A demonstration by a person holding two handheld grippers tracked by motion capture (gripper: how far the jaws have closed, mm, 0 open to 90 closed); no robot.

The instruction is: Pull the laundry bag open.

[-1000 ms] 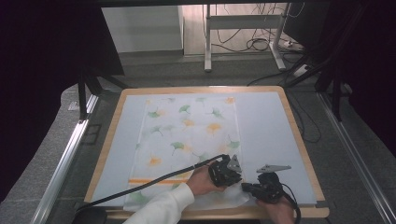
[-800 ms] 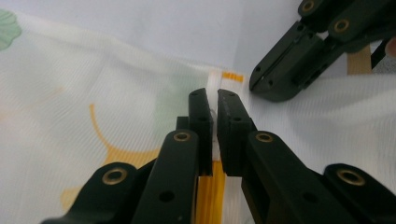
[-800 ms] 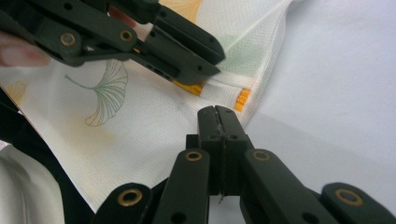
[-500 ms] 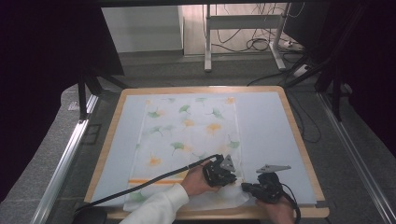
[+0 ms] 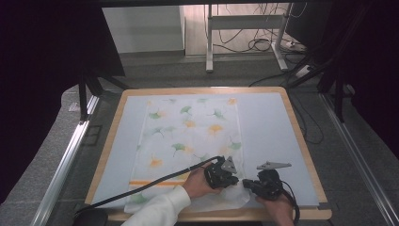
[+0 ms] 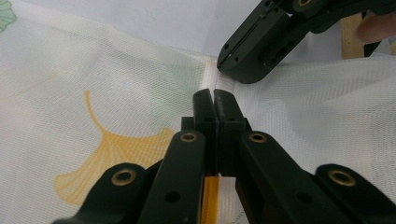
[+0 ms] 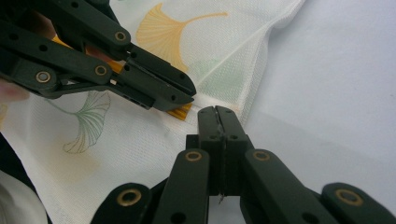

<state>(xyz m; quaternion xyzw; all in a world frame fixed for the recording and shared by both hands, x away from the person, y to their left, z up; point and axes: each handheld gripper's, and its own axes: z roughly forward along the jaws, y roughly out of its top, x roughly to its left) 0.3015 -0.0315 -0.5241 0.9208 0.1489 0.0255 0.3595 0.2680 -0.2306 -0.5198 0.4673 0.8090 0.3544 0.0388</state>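
Observation:
A thin white cloth (image 5: 188,132) printed with green and orange ginkgo leaves lies spread on a pale board (image 5: 273,122). An orange stripe (image 5: 155,182) crosses its near end. Both grippers meet at the cloth's near right corner. My left gripper (image 5: 235,180) is shut on the cloth's hem; in the left gripper view (image 6: 214,93) the orange stripe (image 6: 210,191) shows between its jaws. My right gripper (image 5: 245,182) is shut on the cloth's edge (image 7: 217,109), tip to tip with the left gripper (image 7: 189,99). The cloth bunches and lifts a little between them.
The board has a wooden frame (image 5: 301,141). The left gripper's black cable (image 5: 141,188) trails across the cloth to the near left. Metal rails (image 5: 70,155) run along both sides, and table legs and floor cables (image 5: 254,44) lie beyond the far edge.
The left gripper has shifted slightly left at the cloth's corner. The right gripper has stayed in place.

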